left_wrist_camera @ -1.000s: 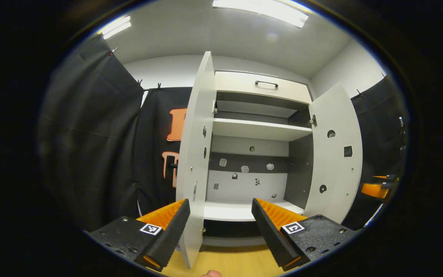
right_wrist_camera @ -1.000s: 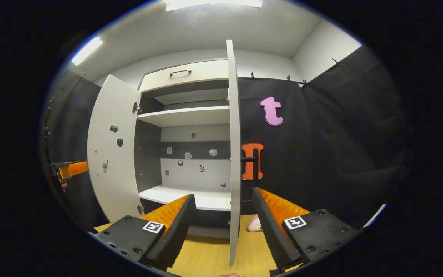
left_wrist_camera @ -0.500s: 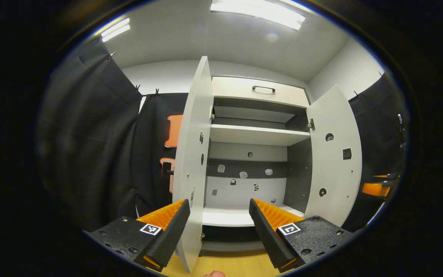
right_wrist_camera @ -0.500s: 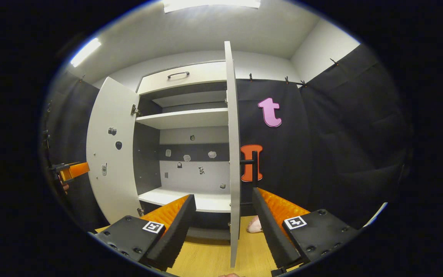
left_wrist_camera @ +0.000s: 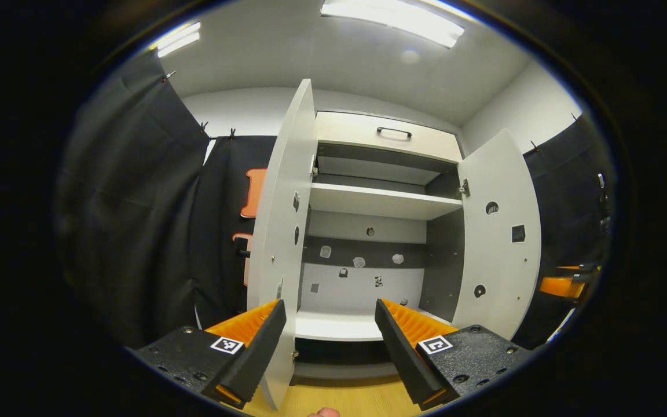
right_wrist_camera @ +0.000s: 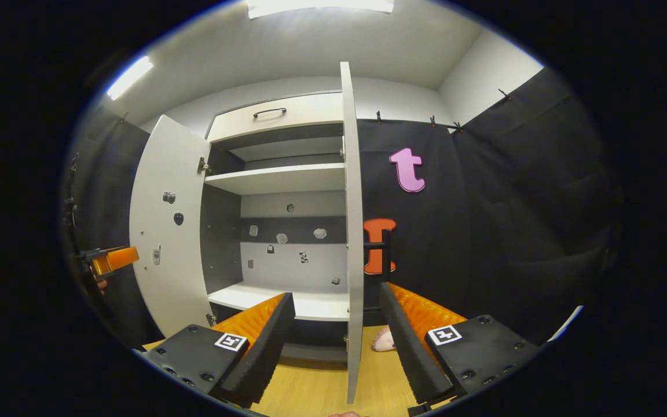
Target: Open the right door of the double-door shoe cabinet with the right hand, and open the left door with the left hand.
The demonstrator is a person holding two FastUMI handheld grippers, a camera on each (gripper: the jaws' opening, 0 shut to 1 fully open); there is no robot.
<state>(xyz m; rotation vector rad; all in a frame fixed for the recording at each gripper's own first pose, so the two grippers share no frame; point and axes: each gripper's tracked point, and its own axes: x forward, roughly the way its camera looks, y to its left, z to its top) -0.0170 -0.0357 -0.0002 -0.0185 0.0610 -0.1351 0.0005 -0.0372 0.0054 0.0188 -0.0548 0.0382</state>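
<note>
Standing open, both cabinet doors (left_wrist_camera: 278, 231) (right_wrist_camera: 352, 231) bear no readable writing.

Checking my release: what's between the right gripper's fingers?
In the right gripper view, the right door's free edge stands edge-on between the open fingers of the right gripper, apparently touching neither.

The white shoe cabinet (left_wrist_camera: 368, 200) is seen with both doors swung wide open. In the left gripper view, the left door (left_wrist_camera: 278, 243) is found at 9 o'clock and the right door (left_wrist_camera: 498, 243) at 3 o'clock. White shelves are shown inside.
</note>
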